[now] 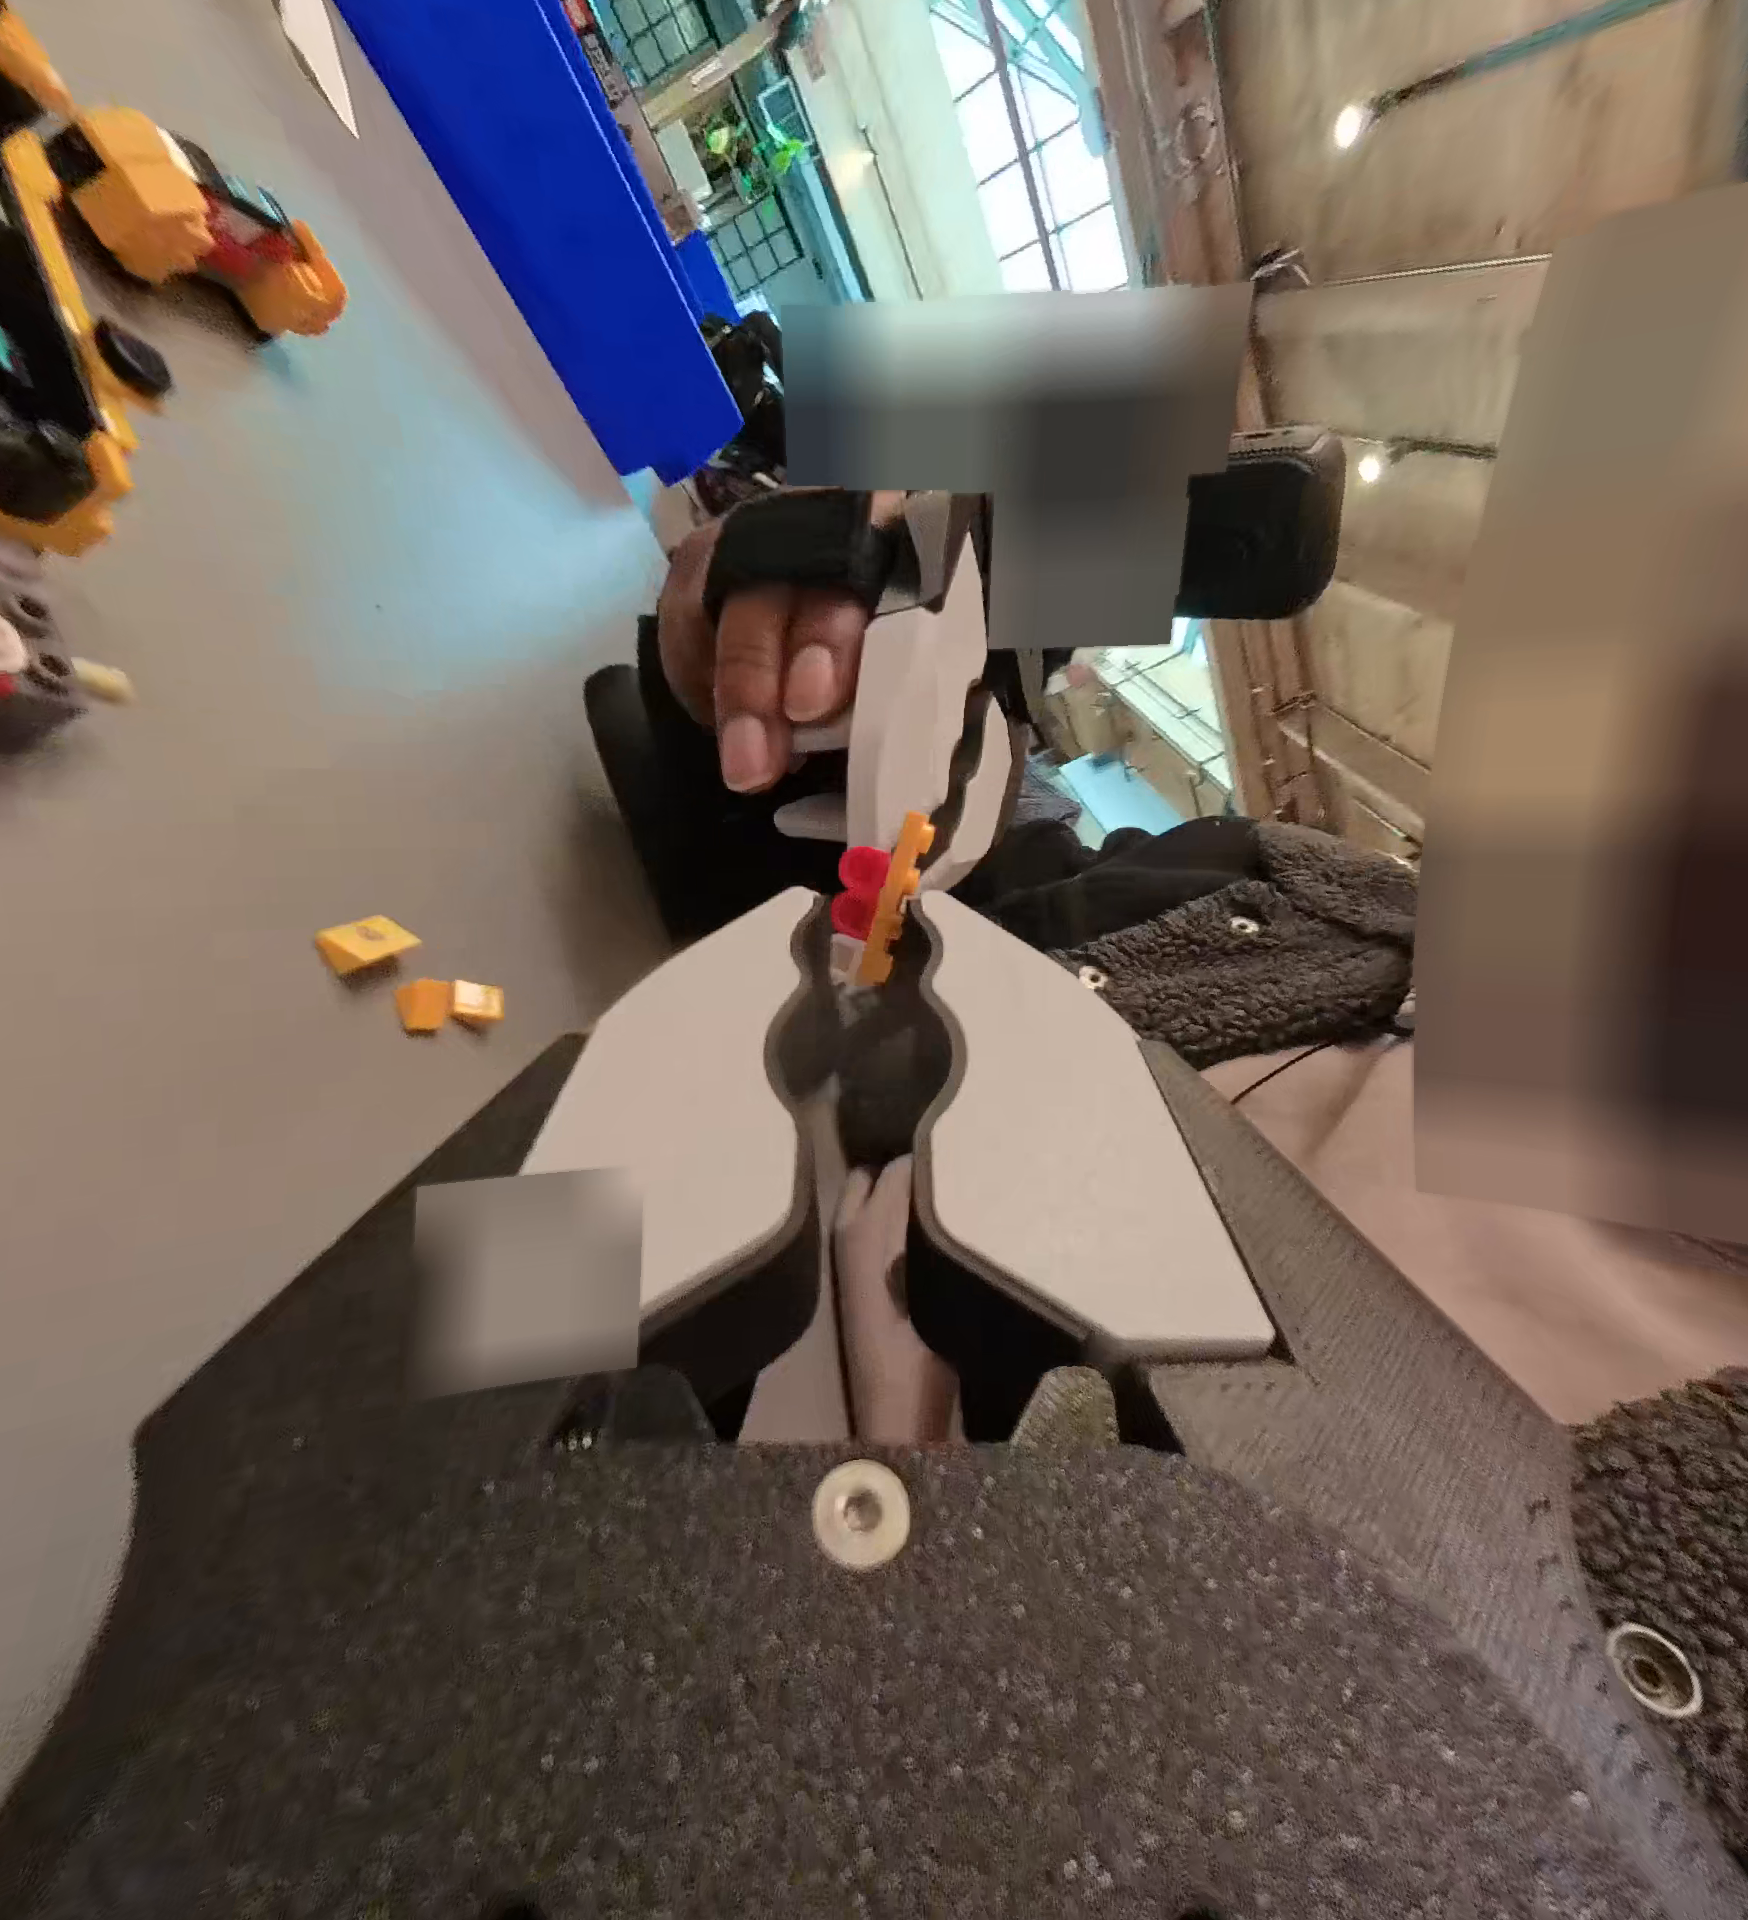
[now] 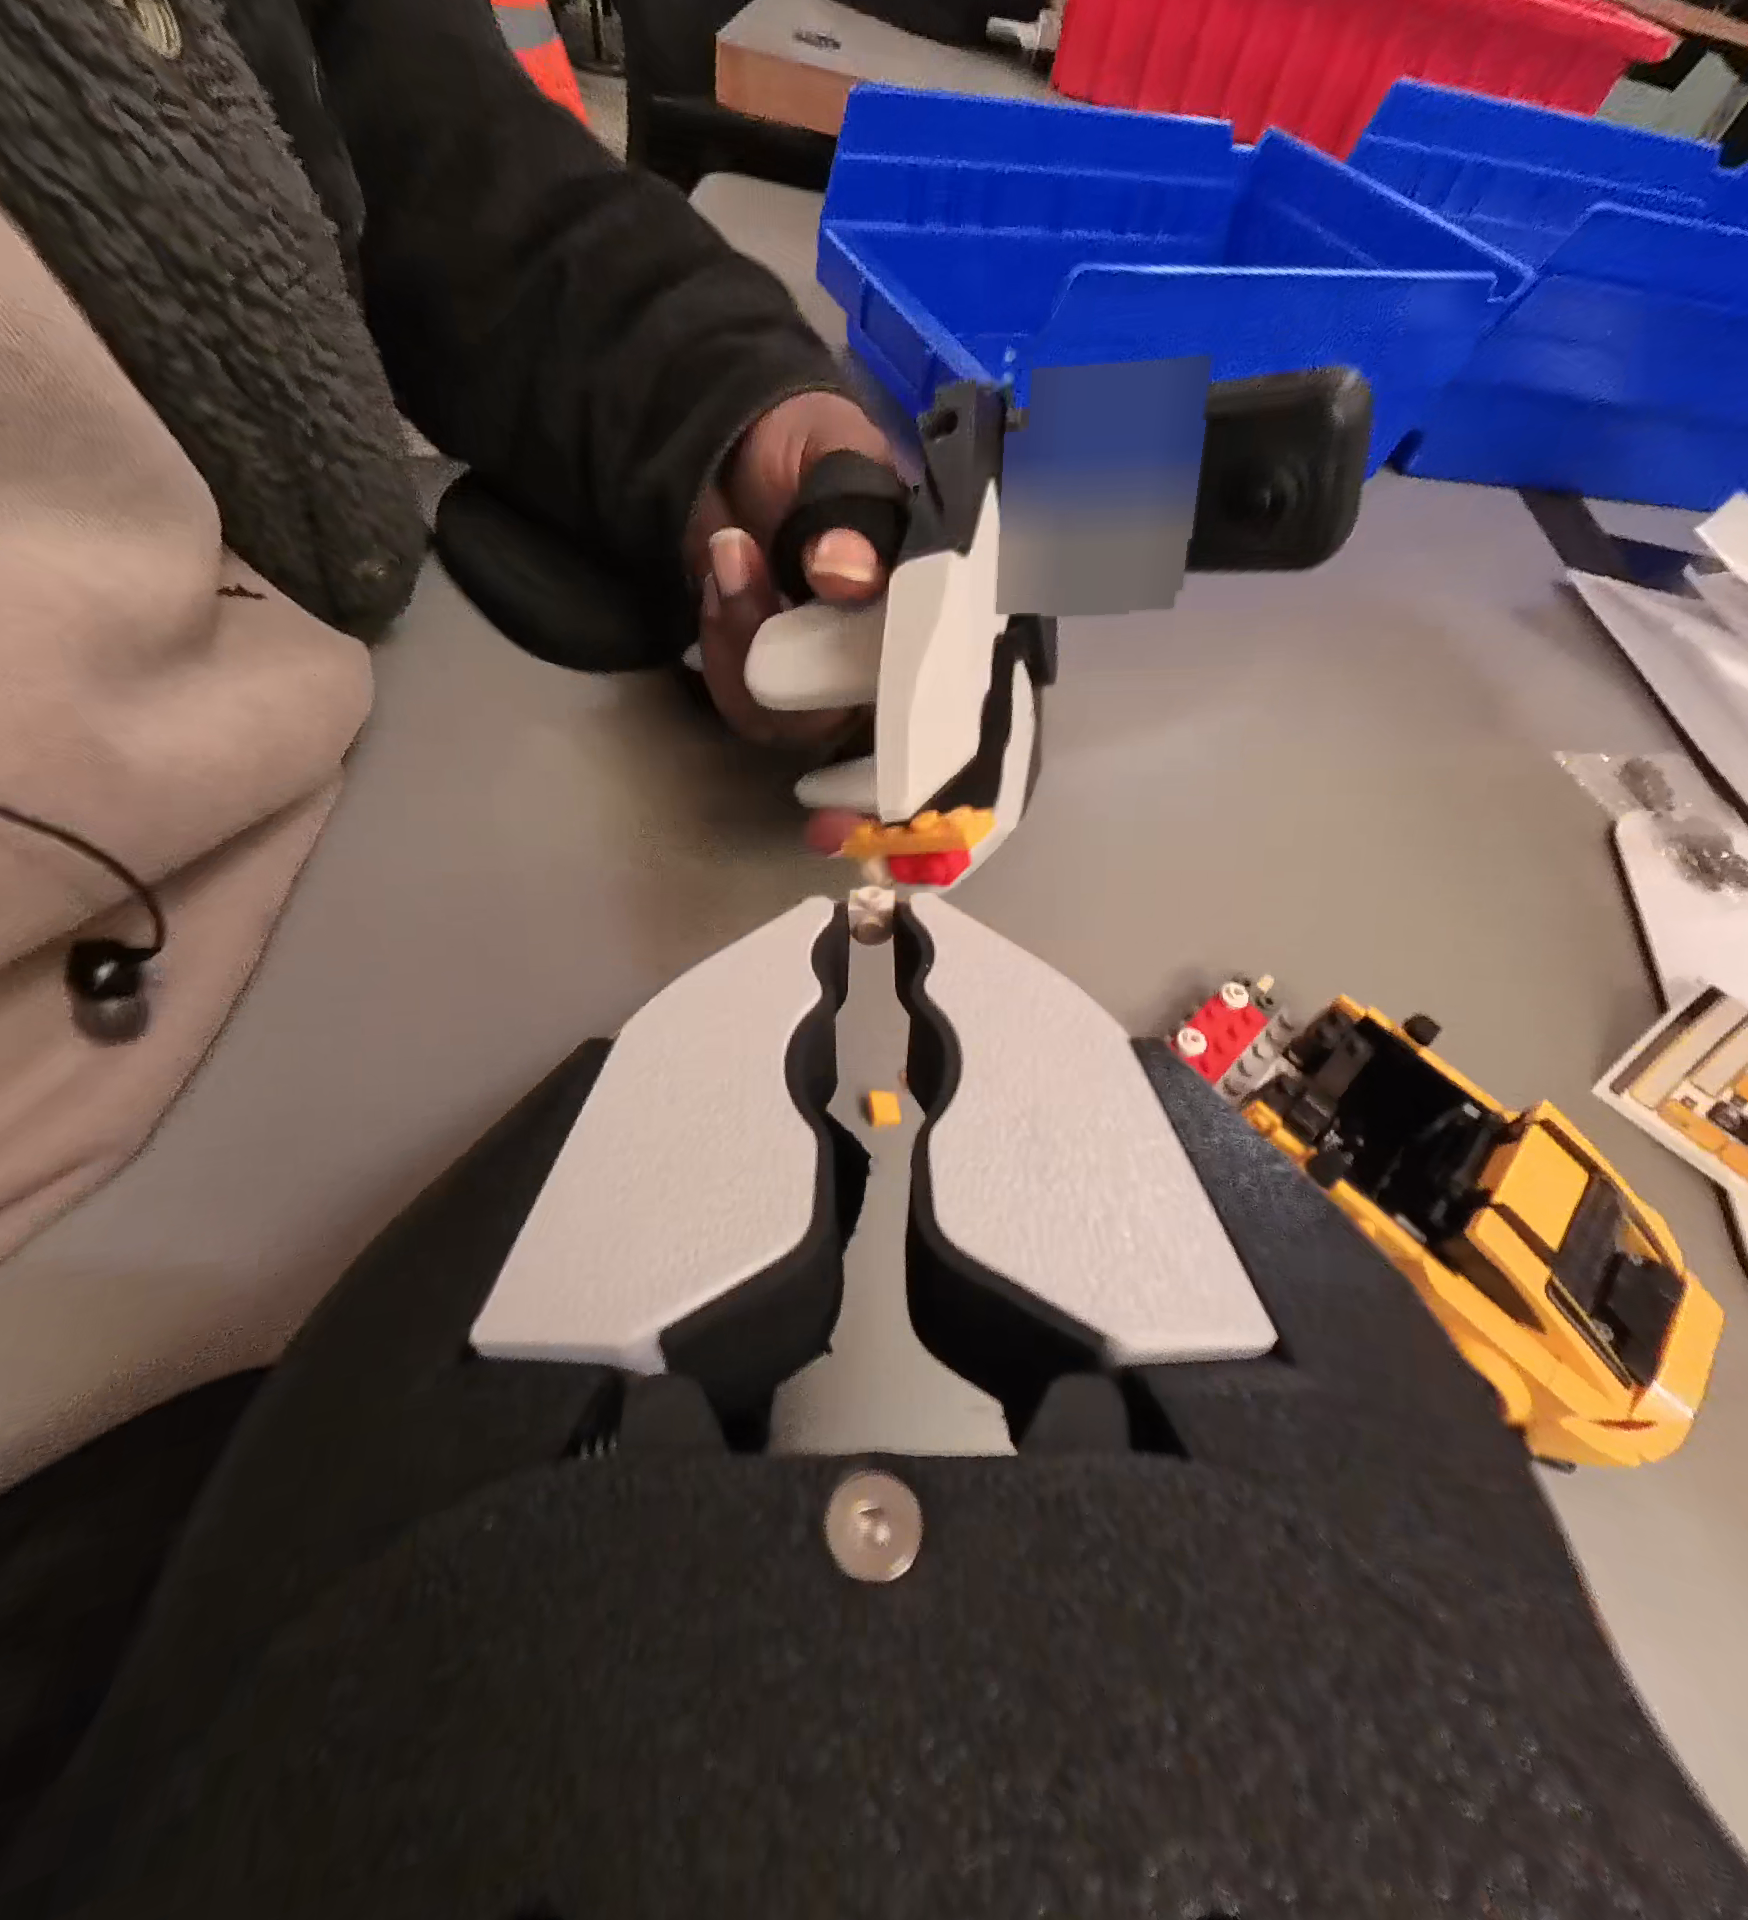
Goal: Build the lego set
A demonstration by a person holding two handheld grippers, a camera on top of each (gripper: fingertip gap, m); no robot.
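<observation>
My left gripper [image 1: 865, 920] is shut on a small sub-assembly, an orange plate [image 1: 893, 902] with red bricks [image 1: 854, 885] on it, held above the grey table [image 1: 278, 810]. In the right wrist view the left gripper [image 2: 927, 844] holds that orange plate [image 2: 917, 829] with the red brick [image 2: 920, 868] underneath. My right gripper [image 2: 870, 914] is shut on a tiny white piece [image 2: 870, 902], just below the sub-assembly and almost touching it. In the left wrist view the right gripper [image 1: 927, 862] meets the orange plate tip to tip; the white piece is hard to make out there.
A part-built yellow Lego car [image 2: 1452, 1195] and a red-and-grey sub-assembly [image 2: 1218, 1029] lie on the table at right. Loose orange pieces [image 1: 366, 940] [image 2: 885, 1107] lie near the grippers. Blue bins [image 2: 1161, 260] stand behind. A sticker sheet [image 2: 1743, 1112], papers and a parts bag [image 2: 1680, 831] are far right.
</observation>
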